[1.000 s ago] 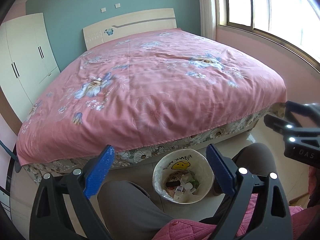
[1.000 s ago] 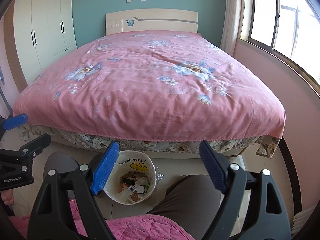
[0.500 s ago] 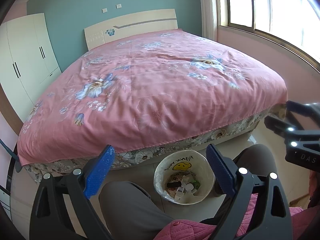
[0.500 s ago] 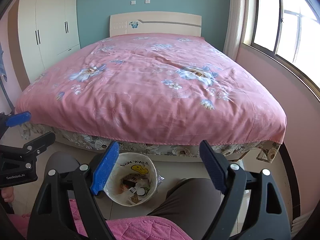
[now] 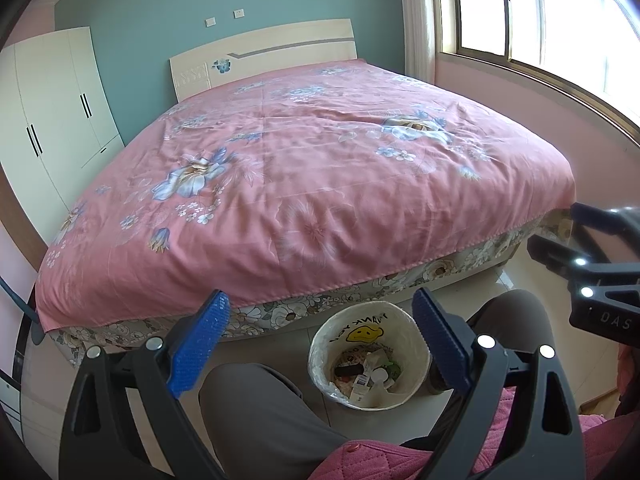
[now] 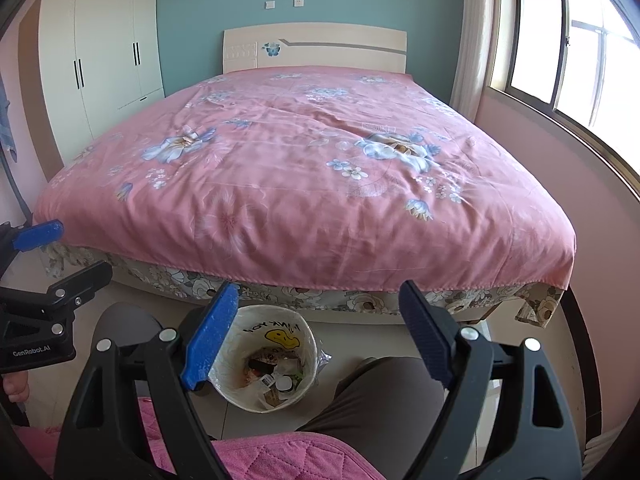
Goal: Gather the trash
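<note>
A white trash bin (image 5: 370,324) with a yellow smiley face stands on the floor at the foot of the bed, between the person's knees. It holds several pieces of trash (image 5: 368,378). It also shows in the right wrist view (image 6: 276,322). My left gripper (image 5: 320,344) is open and empty, held above the bin. My right gripper (image 6: 316,332) is open and empty, above and slightly right of the bin. Each gripper shows at the edge of the other's view: the right one (image 5: 560,236) and the left one (image 6: 64,252).
A big bed with a pink flowered cover (image 5: 320,184) fills the room ahead. A white wardrobe (image 6: 100,60) stands at the left, a window (image 6: 580,48) at the right. The person's grey trouser legs (image 5: 256,412) and pink quilted jacket (image 6: 260,456) lie below the grippers.
Both grippers have tilted up and drawn back a little, so more of the wall shows. Both stay open. The bin has not moved.
</note>
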Motion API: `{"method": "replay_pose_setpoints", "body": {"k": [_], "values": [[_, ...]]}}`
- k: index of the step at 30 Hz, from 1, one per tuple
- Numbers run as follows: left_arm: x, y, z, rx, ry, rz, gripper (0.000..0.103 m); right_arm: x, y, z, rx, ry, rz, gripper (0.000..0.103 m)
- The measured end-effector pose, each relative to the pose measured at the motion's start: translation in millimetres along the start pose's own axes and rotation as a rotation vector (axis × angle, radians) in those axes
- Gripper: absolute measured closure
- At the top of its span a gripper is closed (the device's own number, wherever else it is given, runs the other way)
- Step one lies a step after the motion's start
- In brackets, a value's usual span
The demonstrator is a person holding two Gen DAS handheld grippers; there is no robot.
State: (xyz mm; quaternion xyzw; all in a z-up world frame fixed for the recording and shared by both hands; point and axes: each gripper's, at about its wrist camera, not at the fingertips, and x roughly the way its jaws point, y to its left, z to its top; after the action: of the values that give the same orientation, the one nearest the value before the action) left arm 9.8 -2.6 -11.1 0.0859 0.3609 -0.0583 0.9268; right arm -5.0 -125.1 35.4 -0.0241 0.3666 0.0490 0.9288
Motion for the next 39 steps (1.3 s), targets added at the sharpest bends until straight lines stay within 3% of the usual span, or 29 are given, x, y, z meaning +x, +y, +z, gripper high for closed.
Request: {"method": "replay_pose_setpoints", "body": {"k": [39], "values": [[4.3,0.0,-3.6,0.0,0.02,-0.004,0.009,8.0,-4.3,-3.4,0.002,0.024,0.023,0.022]]}}
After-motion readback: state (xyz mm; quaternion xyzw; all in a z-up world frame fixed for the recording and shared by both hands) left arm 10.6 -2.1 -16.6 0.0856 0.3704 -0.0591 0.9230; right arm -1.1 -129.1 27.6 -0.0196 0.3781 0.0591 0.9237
